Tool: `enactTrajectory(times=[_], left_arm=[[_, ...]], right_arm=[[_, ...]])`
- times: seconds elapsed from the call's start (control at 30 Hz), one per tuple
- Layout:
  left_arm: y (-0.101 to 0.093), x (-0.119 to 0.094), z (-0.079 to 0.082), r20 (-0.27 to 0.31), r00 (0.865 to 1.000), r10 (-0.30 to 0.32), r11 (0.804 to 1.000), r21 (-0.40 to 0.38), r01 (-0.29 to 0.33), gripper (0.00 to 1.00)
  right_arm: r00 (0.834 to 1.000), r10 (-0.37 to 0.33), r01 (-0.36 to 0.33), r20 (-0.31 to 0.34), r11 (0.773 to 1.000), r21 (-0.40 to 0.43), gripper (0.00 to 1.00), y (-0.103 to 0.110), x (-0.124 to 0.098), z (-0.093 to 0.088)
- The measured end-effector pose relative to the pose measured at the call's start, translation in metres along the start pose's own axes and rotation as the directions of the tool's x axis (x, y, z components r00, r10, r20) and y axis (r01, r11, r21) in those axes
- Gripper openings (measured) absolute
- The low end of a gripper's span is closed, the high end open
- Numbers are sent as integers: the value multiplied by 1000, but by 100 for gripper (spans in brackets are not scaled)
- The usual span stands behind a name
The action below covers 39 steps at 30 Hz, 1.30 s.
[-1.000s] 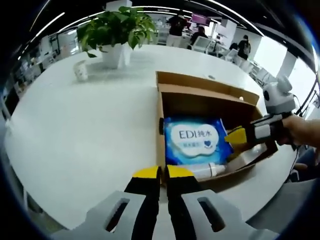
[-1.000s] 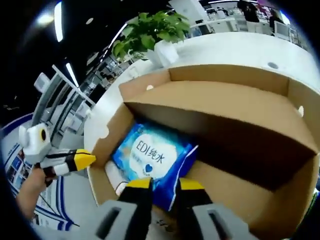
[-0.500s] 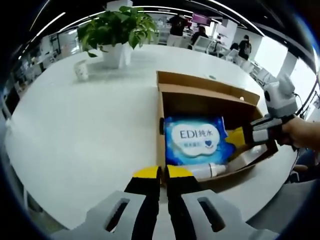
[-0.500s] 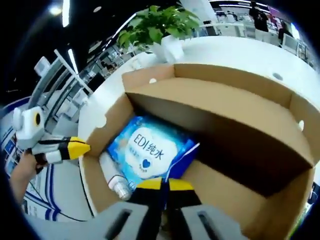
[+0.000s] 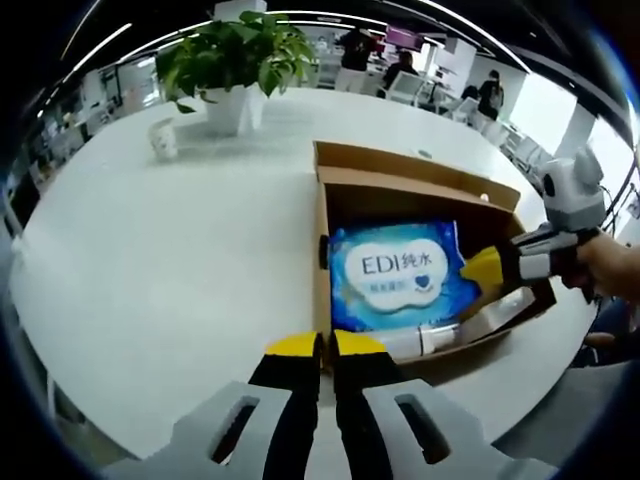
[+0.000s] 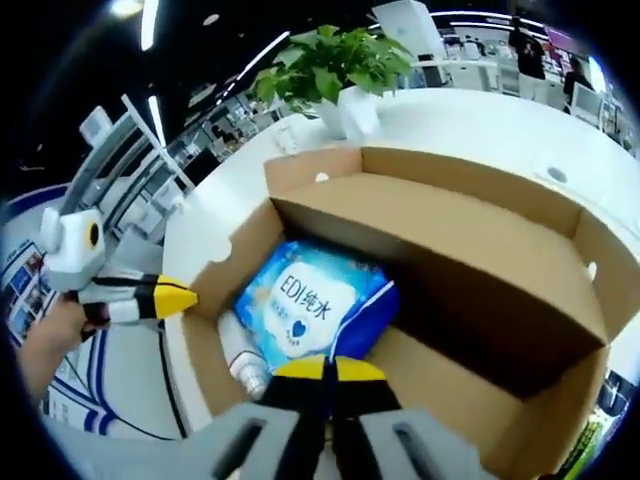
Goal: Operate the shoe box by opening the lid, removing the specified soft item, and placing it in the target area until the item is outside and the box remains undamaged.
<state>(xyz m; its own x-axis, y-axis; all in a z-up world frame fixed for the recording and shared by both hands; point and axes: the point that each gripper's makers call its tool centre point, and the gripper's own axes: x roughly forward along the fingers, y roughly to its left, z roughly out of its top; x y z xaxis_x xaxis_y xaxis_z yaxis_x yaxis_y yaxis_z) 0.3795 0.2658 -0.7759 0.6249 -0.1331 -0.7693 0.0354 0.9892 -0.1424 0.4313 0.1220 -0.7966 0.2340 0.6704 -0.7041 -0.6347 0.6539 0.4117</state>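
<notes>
An open brown shoe box [image 5: 420, 190] lies on the white table. In it lies a blue wipes pack [image 5: 395, 272] with a white label, its right side tipped up. My right gripper [image 5: 484, 270] comes in from the right, its yellow jaws shut on the pack's edge. In the right gripper view those jaws [image 6: 330, 370] pinch the near corner of the pack [image 6: 305, 305] inside the box [image 6: 450, 250]. My left gripper [image 5: 320, 345] hovers shut and empty over the table just before the box's near end; it also appears at the left [image 6: 180, 298].
A white bottle [image 5: 425, 341] lies in the box beside the pack, and appears again [image 6: 243, 360]. A potted plant [image 5: 235, 60] and a small white cup [image 5: 162, 140] stand at the table's far side. People and desks fill the room behind.
My right gripper went from open to shut on the pack's edge, then raised that side, so the pack tilts up. The left gripper stayed put.
</notes>
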Motion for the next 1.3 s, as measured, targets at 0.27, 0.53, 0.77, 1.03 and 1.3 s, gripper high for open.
enactTrajectory(times=[0.27,0.53,0.77,1.03,1.3], left_arm=[[0,0,0,-4,1000,1,1000,-5,-1,1],[1,1,0,-7,1000,0,1000,-4,0,1],[2,2,0,-12,1000,-1,1000,-2,1,1],[1,1,-1,-16,1000,1,1000,-2,-1,1],[1,1,-1,-18,1000,5,1000,-1,-5,1]], right_arm=[[1000,4,-4,23,1000,-20,0,6,-9,4],[999,4,-1,54,999,-42,0,8,-17,12],[998,-1,6,67,998,-64,0,7,-22,17],[996,7,-1,94,998,-69,0,11,-29,25],[993,14,-3,114,995,-95,0,16,-36,32]])
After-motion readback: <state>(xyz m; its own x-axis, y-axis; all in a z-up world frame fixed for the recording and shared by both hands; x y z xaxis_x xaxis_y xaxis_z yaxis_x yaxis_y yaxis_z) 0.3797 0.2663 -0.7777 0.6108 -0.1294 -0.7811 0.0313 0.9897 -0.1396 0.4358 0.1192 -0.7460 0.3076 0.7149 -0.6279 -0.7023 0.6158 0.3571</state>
